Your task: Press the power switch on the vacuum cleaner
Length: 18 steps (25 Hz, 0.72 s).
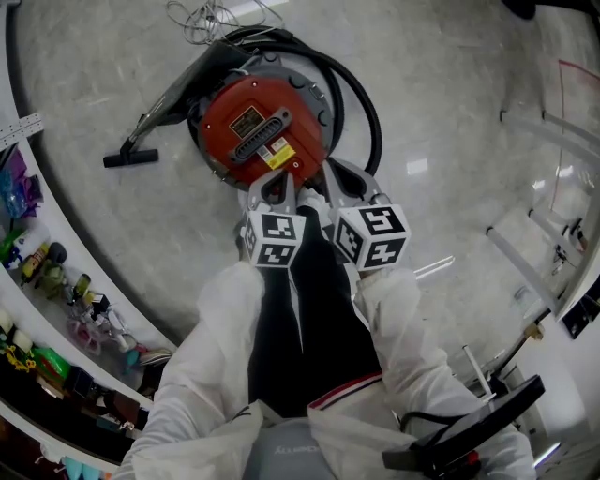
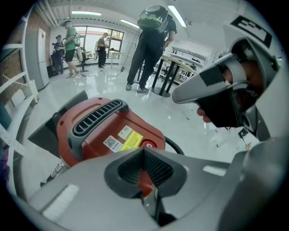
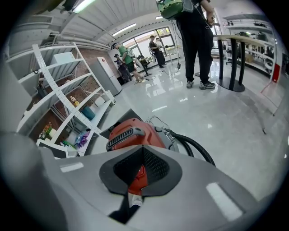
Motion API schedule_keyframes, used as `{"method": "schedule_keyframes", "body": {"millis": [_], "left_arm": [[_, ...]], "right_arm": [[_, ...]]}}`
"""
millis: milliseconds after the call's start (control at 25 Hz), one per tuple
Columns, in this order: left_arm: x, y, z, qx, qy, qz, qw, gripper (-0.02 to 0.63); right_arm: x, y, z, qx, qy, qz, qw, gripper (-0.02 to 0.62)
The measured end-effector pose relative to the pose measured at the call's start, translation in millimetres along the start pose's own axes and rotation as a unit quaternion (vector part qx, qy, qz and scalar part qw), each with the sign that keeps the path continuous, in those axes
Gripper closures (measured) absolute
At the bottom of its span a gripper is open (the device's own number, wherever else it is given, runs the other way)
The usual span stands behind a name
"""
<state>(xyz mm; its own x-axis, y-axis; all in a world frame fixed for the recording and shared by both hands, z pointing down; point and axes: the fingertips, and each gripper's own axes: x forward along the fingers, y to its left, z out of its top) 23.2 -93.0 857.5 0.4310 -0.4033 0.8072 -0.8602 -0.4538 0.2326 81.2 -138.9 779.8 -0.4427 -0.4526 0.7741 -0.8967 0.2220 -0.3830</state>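
Observation:
A red vacuum cleaner [image 1: 255, 129] with a dark grey ribbed handle [image 1: 262, 139] stands on the pale glossy floor. Its round red power switch [image 2: 149, 145] with a white ring sits on the near edge, beside a yellow label [image 2: 130, 140]. My left gripper [image 1: 277, 184] hangs shut just above that near edge, and its tips [image 2: 144, 152] are right by the switch. My right gripper [image 1: 343, 180] is beside it, also shut, a little off to the vacuum's right [image 3: 132, 133]. Neither holds anything.
A black hose [image 1: 366, 98] loops round the vacuum's far right, and its floor nozzle [image 1: 130, 157] lies to the left. White cable [image 1: 210, 17] lies behind. A curved shelf of toys [image 1: 56, 281] runs along the left and white racks [image 1: 553, 216] stand on the right. People stand farther back [image 2: 149, 45].

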Motion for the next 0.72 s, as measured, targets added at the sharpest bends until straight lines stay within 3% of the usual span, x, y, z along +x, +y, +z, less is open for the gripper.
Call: {"method": "schedule_keyframes", "body": {"millis": [160,720], "left_arm": [[1.4,1.0,1.0,0.027,0.003,0.012,0.9996,0.606],[0.4,1.1,-1.4,0.019,0.01,0.015,0.9996,0.606]], "right_arm": [[4.5,1.0,1.6,-0.002,0.0,0.004,1.0,0.595],[7.5,6.0,-0.7,-0.003,0.005,0.007,1.0,0.595]]}}
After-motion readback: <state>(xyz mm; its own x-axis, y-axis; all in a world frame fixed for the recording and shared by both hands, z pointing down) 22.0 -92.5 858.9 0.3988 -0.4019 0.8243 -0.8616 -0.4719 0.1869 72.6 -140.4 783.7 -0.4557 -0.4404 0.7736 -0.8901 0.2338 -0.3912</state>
